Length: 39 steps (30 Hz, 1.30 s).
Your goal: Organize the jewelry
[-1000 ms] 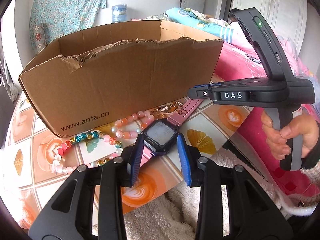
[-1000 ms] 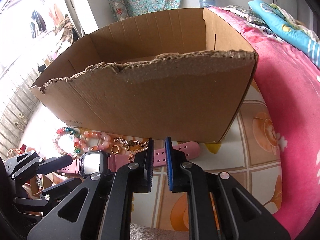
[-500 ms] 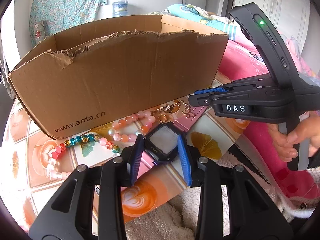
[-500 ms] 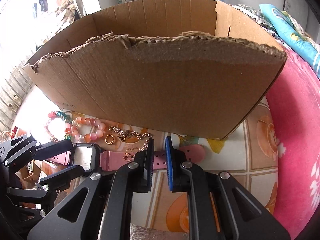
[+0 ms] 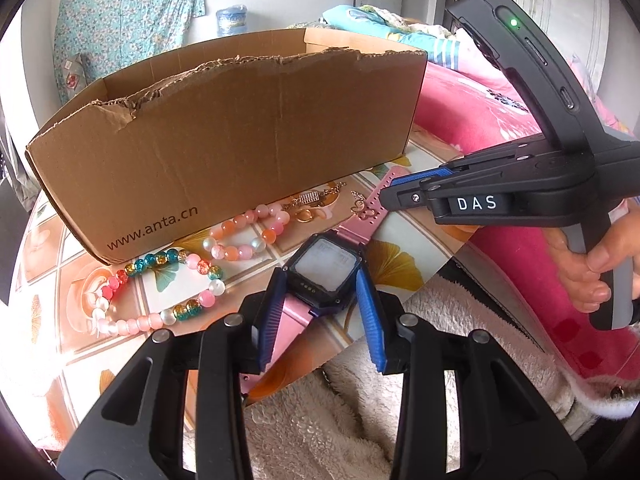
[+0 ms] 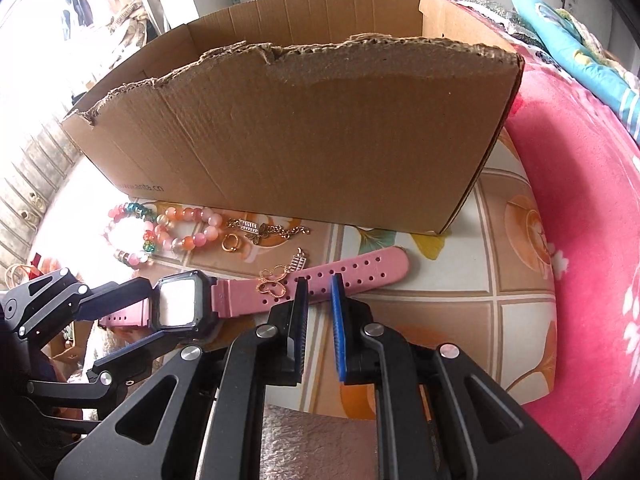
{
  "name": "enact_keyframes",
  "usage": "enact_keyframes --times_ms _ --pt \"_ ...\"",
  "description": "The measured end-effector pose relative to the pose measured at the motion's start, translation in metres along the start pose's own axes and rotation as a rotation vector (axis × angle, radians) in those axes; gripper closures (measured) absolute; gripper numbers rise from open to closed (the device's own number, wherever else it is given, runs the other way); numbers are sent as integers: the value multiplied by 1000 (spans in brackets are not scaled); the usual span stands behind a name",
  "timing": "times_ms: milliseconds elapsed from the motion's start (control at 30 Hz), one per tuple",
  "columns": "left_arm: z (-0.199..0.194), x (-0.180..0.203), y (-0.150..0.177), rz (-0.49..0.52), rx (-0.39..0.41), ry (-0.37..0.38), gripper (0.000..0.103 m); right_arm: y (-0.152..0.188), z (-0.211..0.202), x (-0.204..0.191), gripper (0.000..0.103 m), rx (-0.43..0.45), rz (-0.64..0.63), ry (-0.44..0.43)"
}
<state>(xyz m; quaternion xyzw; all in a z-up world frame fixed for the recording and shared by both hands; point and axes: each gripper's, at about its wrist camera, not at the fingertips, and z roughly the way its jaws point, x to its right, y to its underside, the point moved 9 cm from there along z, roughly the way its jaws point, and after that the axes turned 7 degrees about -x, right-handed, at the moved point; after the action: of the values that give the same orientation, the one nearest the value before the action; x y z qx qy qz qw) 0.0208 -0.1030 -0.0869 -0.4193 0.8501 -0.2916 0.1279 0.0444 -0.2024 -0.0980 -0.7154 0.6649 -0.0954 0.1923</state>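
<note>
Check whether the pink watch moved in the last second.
Yes: the watch has pulled back from the gold ring, away from the cardboard box.

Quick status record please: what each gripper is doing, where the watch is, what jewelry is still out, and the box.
left gripper: shut on watch case
right gripper: narrow gap, over the pink strap, gripping nothing visible
watch: on table, in front of box
box: cardboard, open top, inside hidden
still out: bead bracelets, gold ring, gold chain, butterfly charm on strap
</note>
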Motion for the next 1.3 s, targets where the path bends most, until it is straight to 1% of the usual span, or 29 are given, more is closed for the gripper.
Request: enact_keyframes --times_ms 133,267,533,633,733,833,933,1067,1100,1167,1233,1300 --pt "0 3 1 26 3 -15 68 2 1 -13 91 -5 -57 -3" --pt "2 6 1 43 3 -23 68 -1 3 -22 91 -4 -104 16" --pt "-1 4 3 43 3 -13 68 -14 7 -29 91 3 -112 -31" --pt "-1 4 3 43 4 -11 68 -22 10 -32 91 7 -117 -34" --pt "-1 3 3 37 5 -5 68 -31 9 -34 91 14 -81 -97" --pt "-1 2 3 36 6 -3 68 -38 0 -31 91 43 -48 -143" --pt "-1 2 4 42 7 -6 68 -35 -4 -18 91 38 -10 -138" --pt "-1 3 5 48 7 -8 68 -30 8 -12 90 -12 38 -161" --pt "-1 3 5 49 5 -12 68 -33 8 -13 89 3 43 -163" --pt "-1 4 6 52 4 -12 68 -39 8 -18 88 10 45 -206" --pt "-1 4 6 52 3 -12 68 -40 9 -26 88 20 59 -273" --pt "-1 4 5 51 3 -10 68 -44 10 -31 88 25 64 -313"
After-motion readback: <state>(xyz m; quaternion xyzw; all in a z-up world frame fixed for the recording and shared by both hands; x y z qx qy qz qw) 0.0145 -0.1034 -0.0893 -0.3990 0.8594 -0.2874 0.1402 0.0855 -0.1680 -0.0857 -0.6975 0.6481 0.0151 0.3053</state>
